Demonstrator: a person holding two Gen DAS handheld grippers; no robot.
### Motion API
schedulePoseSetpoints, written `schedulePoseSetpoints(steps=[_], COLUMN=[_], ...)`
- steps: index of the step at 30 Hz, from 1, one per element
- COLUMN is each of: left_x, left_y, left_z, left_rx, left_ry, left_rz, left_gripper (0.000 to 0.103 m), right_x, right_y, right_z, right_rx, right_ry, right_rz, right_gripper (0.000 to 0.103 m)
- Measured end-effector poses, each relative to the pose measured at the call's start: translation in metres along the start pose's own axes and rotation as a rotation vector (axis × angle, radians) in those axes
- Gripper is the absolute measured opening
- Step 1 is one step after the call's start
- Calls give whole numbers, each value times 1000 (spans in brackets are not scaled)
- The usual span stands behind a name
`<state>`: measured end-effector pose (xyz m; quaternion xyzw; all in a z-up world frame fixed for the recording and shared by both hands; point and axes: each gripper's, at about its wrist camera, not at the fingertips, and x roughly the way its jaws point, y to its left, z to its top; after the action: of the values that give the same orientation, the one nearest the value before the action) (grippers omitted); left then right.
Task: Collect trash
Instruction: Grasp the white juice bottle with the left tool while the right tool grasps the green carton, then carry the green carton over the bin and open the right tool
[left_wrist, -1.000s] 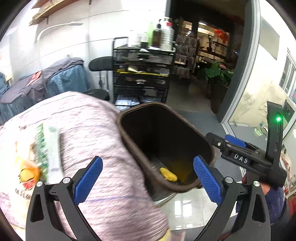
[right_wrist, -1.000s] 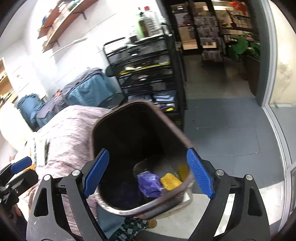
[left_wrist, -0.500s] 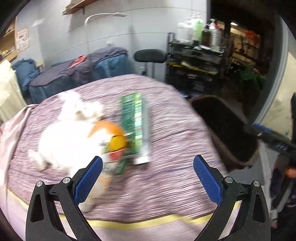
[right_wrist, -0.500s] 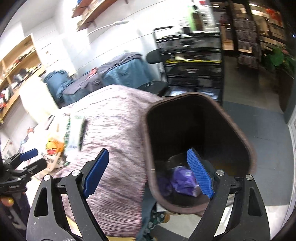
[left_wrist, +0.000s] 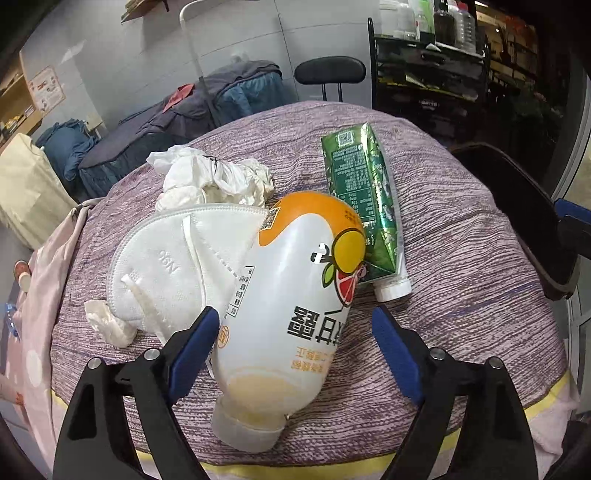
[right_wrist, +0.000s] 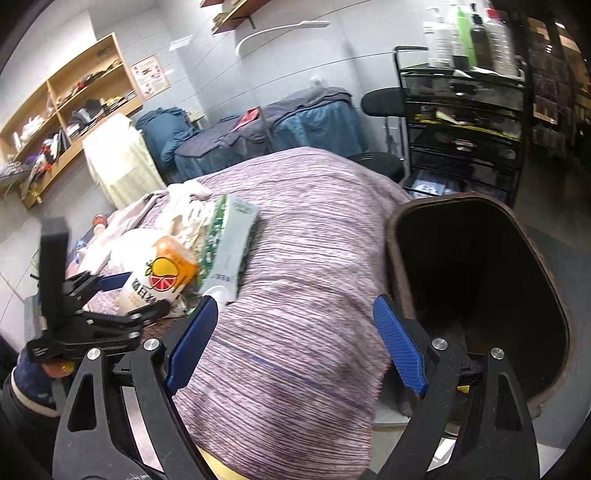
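A white and orange juice bottle (left_wrist: 291, 306) lies on the purple-clothed table (left_wrist: 461, 236), cap toward me. My left gripper (left_wrist: 295, 347) is open, its jaws either side of the bottle's lower body without touching it. Next to the bottle lie a green carton (left_wrist: 364, 206), a white N95 mask (left_wrist: 173, 266) and crumpled tissue (left_wrist: 210, 177). My right gripper (right_wrist: 295, 339) is open and empty over the table edge, beside the dark brown trash bin (right_wrist: 480, 295). The bottle (right_wrist: 162, 277), the carton (right_wrist: 229, 247) and my left gripper (right_wrist: 122, 295) also show in the right wrist view.
A black wire shelf cart (right_wrist: 461, 122) with bottles and a black stool (left_wrist: 328, 74) stand behind the table. Covered blue furniture (left_wrist: 184, 122) sits at the back left. A wooden wall shelf (right_wrist: 70, 99) is far left. The bin's rim (left_wrist: 517, 192) shows at the table's right.
My left gripper swung away from the bin to the trash pile and closed in around the juice bottle. My right gripper turned left, so the bin now sits at its right.
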<state>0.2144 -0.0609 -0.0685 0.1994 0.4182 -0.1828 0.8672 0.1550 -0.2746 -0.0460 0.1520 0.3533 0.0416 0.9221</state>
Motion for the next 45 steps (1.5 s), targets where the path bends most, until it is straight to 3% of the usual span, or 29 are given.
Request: schedulePoseSetpoints(steps=[4,8,16,24,30,33,37,45], left_x=[14,19,-1,-30,-41,-43,-43,-48], left_y=[5,7,12,27,35,38,42,44], left_z=[3,5,2,-9,-14,-18,-22,-27], left_rx=[17,12,-83,-210,-268,-290,-318,-351], left_ry=[41,49,-22,-110,-151,-160,-164,-180], left_rz=[8,25,-16,-45,-46,-50,-61,-70], left_gripper=[77,66,62,62,62,62,62,62], right_x=[6,13,34,90,136,154,166,154], right_y=[8,14,26,46,56,56,59,54], right_z=[-1,0,18,41,57,61,62,59], right_rx=[-17,-27,-33,11,36,70,66,102], right_ry=[21,42,98,234,318,352,350,298], right_rz=[17,28,126,236,178,191,172,230], right_gripper=[85,85,85,79,75,72,60,53])
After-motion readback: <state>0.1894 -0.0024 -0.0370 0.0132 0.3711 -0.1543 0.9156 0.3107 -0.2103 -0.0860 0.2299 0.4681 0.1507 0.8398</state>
